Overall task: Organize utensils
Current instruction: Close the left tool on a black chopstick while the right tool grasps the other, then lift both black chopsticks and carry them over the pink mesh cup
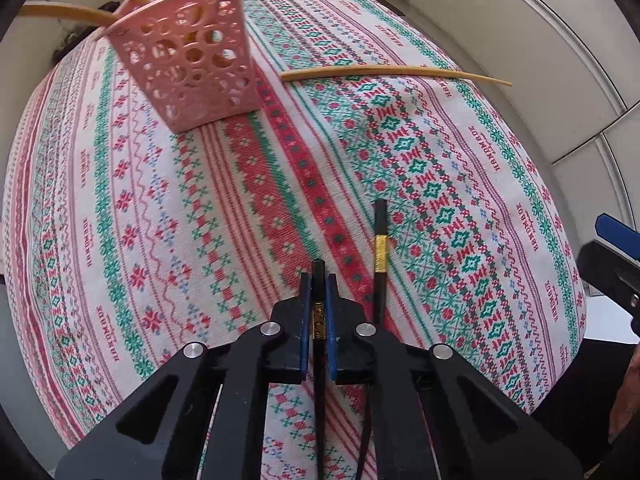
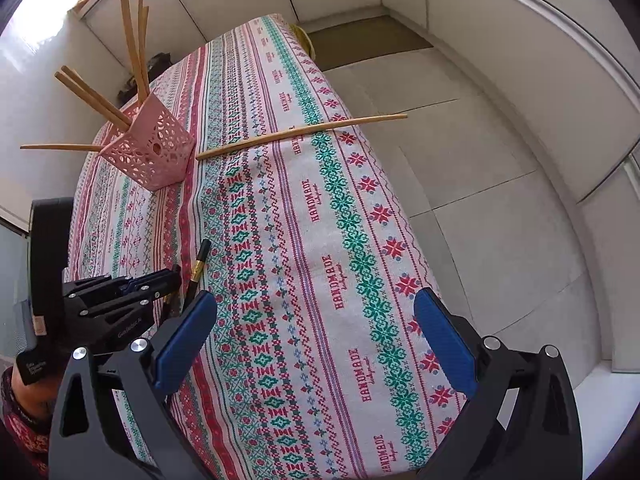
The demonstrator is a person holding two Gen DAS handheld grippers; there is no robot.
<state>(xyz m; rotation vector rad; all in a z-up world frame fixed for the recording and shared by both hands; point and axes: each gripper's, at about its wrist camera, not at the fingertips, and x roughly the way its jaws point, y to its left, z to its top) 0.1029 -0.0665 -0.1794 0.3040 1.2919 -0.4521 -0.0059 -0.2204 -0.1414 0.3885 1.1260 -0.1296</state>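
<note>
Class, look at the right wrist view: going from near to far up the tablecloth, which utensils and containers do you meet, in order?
Black chopstick with gold band → pink perforated basket holding wooden chopsticks → lone wooden chopstick lying across the cloth, overhanging the table's edge.

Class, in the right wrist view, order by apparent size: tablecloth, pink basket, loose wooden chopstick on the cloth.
1. tablecloth
2. pink basket
3. wooden chopstick: longer than the basket, far thinner.

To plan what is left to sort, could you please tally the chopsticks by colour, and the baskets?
Black chopsticks: 2 (one in the left gripper, one lying loose)
Wooden chopsticks: 7 (6 in the basket, 1 lying loose)
Pink basket: 1
Total: 10
</note>
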